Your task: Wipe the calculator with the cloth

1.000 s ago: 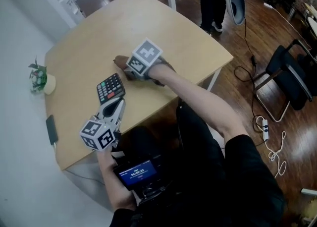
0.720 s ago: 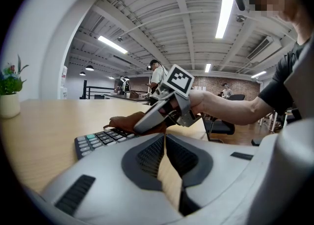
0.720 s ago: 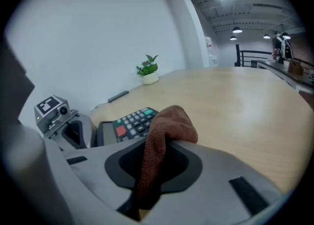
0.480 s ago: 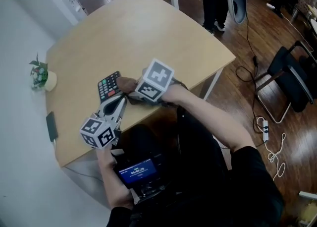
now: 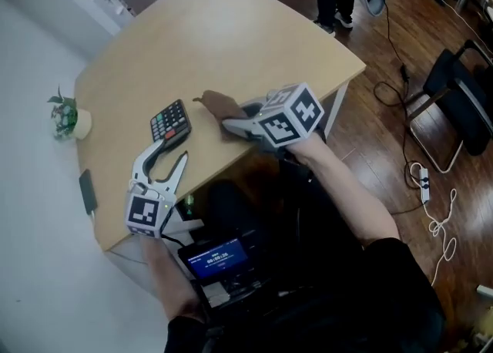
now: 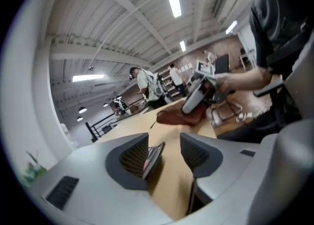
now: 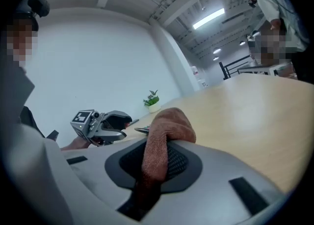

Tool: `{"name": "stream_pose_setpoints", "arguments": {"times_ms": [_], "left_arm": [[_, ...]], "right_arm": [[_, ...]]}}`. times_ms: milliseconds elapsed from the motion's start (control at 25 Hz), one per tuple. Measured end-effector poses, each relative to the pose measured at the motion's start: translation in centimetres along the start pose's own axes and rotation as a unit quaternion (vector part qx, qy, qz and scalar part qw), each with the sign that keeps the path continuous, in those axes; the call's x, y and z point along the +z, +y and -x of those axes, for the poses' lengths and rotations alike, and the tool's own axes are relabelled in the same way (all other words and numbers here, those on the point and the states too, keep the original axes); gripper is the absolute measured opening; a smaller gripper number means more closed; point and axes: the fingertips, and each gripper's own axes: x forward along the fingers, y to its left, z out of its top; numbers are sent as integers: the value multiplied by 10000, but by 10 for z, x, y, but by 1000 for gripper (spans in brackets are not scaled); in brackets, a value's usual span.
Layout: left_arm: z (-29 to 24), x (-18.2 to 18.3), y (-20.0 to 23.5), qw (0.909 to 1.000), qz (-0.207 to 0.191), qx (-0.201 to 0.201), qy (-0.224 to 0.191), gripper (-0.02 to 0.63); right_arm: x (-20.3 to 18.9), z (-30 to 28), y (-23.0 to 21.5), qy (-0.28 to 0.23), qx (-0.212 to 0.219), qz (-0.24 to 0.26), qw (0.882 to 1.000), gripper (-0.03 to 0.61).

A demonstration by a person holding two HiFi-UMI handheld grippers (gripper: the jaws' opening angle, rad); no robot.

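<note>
A brown cloth of soft, napped towelling is pinched between the pressed-together jaws of the right gripper. In the right gripper view the fabric is seen bunched into a rounded hump over the dark, finely ribbed pads, and a strip of it is drawn down into the slot between them. In the head view the loose end of the cloth is laid on the table, a smooth, pale wood-coloured top with a curved edge. The cloth is placed just to the right of the calculator, and a narrow strip of bare table is seen between them.

The calculator is shaped as a flat, dark rectangle, covered with rows of small keys, a few of them coloured. It is laid flat near the table's front left edge.

The jaws of the left gripper have just been opening and are held spread. Its arms are made of smooth, light grey plastic and are bowed outward into a loop. The near end of the calculator is found between the tips. In the left gripper view its thin edge is seen close beside the ribbed pad at that view's left, while the other pad is kept well clear, so nothing is squeezed.

A cube faced with black and white square markers is carried on each gripper. A small plant in a pale rounded pot is set at the table's left edge.
</note>
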Motion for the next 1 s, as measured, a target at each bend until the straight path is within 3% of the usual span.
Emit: {"name": "stream_pose_setpoints", "arguments": {"times_ms": [80,200,320,480,560,600,680,720,760,800,840,920,1000], "left_arm": [[-5,-16,6,9941,-815,138,700,204],[-19,-39,11,9706,-1840,236,1534,204],[-34,-52,10,9466,-2592,182,1906,188],[-45,-56,6,9304,-3000,198,2096,93],[-47,-51,9,9402,-2741,294,2003,77],[-47,-46,14,9536,-2383,356,1807,73],[-37,-21,33,9876,-1076,562,997,71],[-28,-5,49,9966,-162,701,410,71],[-17,9,67,9927,833,835,-246,69],[-4,21,85,9749,1811,912,-924,63],[7,30,101,9459,2691,876,-1587,58],[23,39,117,8723,4026,440,-2740,58],[30,41,119,8052,4812,-33,-3465,57]], "right_arm": [[2,5,0,-174,9,-67,9998,58],[5,10,0,-327,22,-165,9993,58],[7,12,-1,-416,22,-246,9988,58],[8,18,-4,-522,-40,-283,9982,58],[10,21,-6,-624,-65,-311,9975,58],[11,21,-7,-674,-68,-312,9972,58],[13,22,-8,-762,-77,-272,9967,58],[14,21,-8,-811,-85,-239,9964,58],[15,21,-8,-869,-91,-214,9959,58],[18,21,-9,-935,-95,-202,9954,57],[21,20,-9,-1004,-93,-195,9947,57],[33,17,-6,-1174,-46,-151,9930,57],[55,14,8,-1415,95,45,9899,57]]}}
